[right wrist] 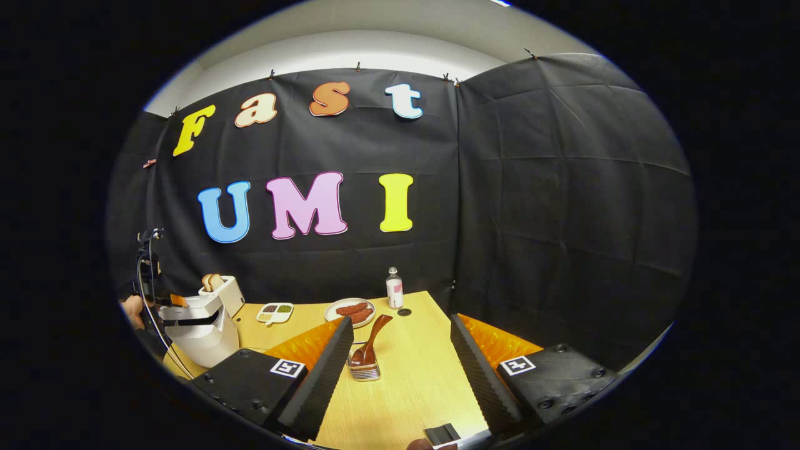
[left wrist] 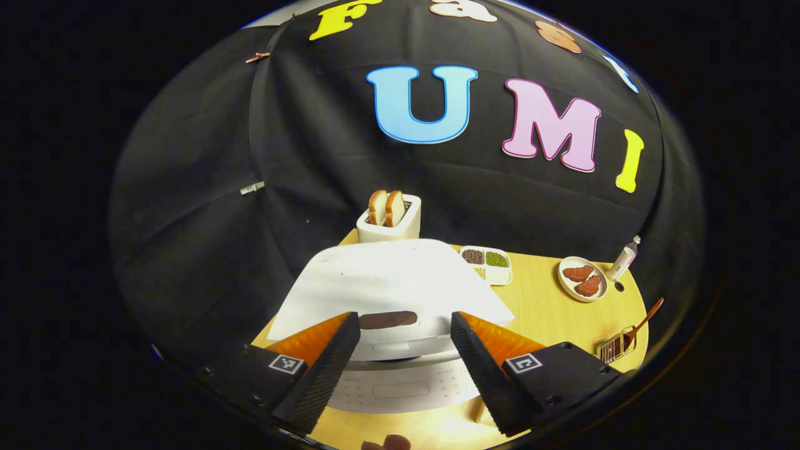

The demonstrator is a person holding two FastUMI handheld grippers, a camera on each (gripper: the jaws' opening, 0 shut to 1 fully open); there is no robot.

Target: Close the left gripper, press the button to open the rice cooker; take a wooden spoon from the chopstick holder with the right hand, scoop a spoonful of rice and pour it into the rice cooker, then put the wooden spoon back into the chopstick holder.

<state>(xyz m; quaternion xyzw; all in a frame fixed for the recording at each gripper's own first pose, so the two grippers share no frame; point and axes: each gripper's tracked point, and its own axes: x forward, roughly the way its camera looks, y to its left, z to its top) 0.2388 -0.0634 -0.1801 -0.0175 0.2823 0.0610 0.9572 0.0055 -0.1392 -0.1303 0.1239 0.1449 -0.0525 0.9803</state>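
Observation:
The white rice cooker [left wrist: 400, 281] fills the near ground in the left gripper view, its lid slightly ajar with a dark gap above the control panel. My left gripper [left wrist: 405, 317] hangs open just over the lid's front edge, holding nothing. In the right gripper view the cooker [right wrist: 200, 334] stands at the far left, a hand beside it. The wooden spoon [right wrist: 373, 334] leans in the wire chopstick holder [right wrist: 365, 370] on the table. My right gripper [right wrist: 400, 320] is open and short of the holder. The spoon [left wrist: 640, 322] and holder [left wrist: 615, 347] also show at the right. The grain tray [left wrist: 487, 262] lies behind the cooker.
A toaster with two bread slices [left wrist: 390, 219] stands behind the cooker. A plate of meat [right wrist: 353, 310] and a small bottle [right wrist: 394, 289] sit near the table's back edge, by a round hole [right wrist: 404, 311]. The grain tray [right wrist: 275, 311] lies left of the plate.

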